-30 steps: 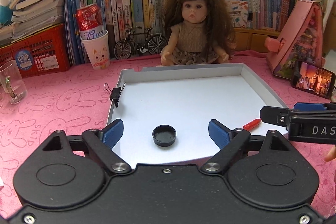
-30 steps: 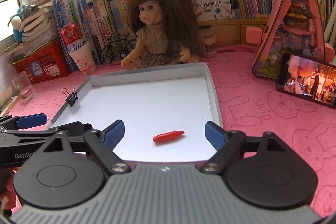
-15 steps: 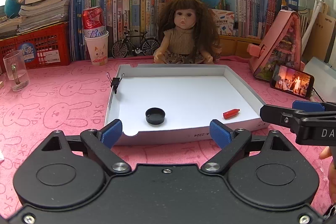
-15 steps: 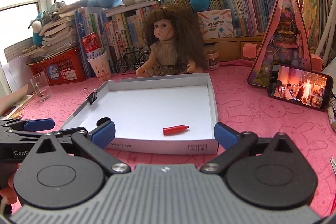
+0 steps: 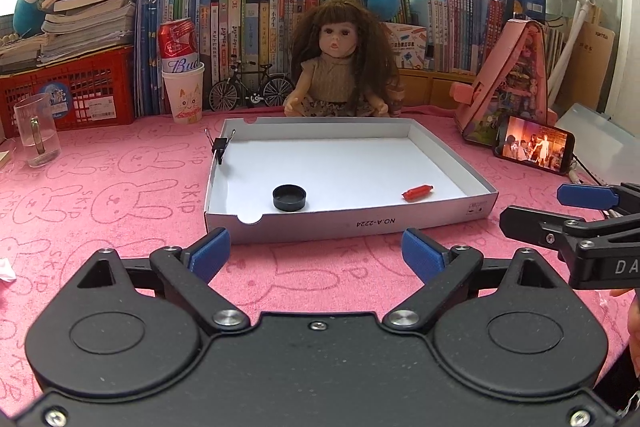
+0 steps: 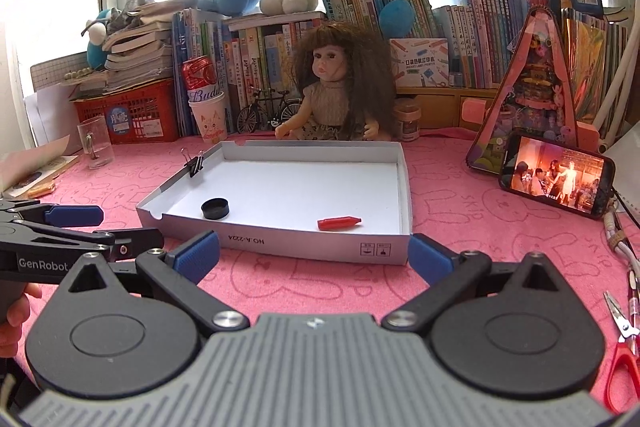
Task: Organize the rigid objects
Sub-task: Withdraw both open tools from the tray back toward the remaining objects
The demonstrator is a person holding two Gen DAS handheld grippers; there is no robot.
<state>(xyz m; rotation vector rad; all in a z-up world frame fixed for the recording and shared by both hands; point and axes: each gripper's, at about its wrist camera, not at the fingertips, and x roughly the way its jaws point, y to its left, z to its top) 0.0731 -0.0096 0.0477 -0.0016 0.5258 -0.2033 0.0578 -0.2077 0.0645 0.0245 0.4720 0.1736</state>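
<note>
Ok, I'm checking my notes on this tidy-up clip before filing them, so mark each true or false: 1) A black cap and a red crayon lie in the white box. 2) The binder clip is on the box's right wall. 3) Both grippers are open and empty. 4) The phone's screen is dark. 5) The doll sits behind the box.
1) True: the black cap and the red crayon lie in the white box.
2) False: the binder clip grips the left wall.
3) True: the left gripper and the right gripper hold nothing.
4) False: the phone shows a video.
5) True: the doll sits behind the far wall.
</note>
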